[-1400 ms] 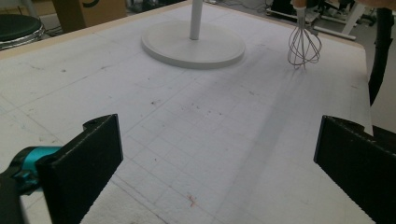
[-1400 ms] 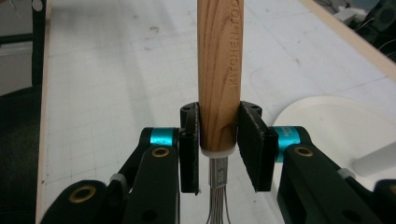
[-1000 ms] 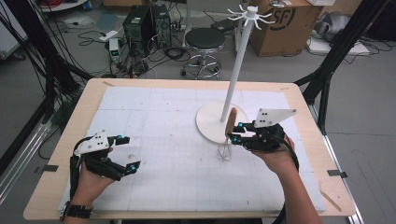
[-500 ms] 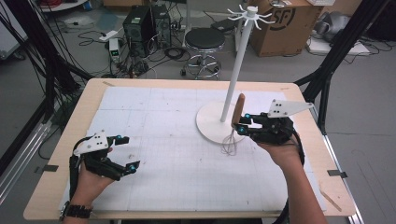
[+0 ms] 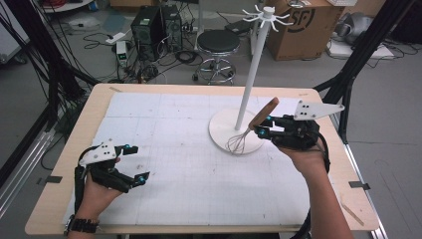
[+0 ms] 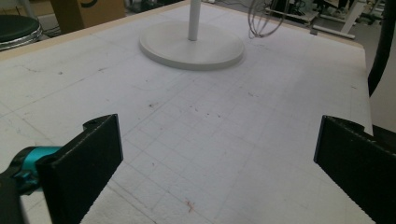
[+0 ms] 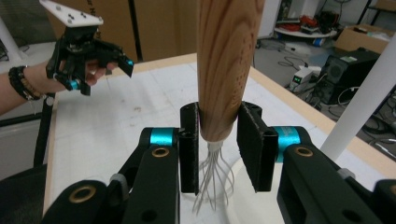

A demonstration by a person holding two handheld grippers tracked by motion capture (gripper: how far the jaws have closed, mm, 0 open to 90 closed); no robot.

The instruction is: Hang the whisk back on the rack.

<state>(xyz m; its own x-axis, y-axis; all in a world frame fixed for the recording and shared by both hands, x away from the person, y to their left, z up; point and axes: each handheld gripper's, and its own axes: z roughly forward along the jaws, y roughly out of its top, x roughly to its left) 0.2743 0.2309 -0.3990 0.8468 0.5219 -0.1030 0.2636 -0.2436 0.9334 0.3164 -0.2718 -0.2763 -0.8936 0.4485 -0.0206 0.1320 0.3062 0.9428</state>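
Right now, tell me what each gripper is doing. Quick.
Left gripper: open, nothing between its jaws, low over the table.
Right gripper: shut on the whisk, clamped at the lower end of its wooden handle, wires hanging down.

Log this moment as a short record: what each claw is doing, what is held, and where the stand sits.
right claw: shut on the whisk's wooden handle, wires hanging down
whisk: lifted, tilted, wire end over the stand's base
stand: white pole with hooks on top, round base on the table's far right part
left claw: open, nothing between its jaws, over the white mat
table: wooden edge, white gridded mat on top
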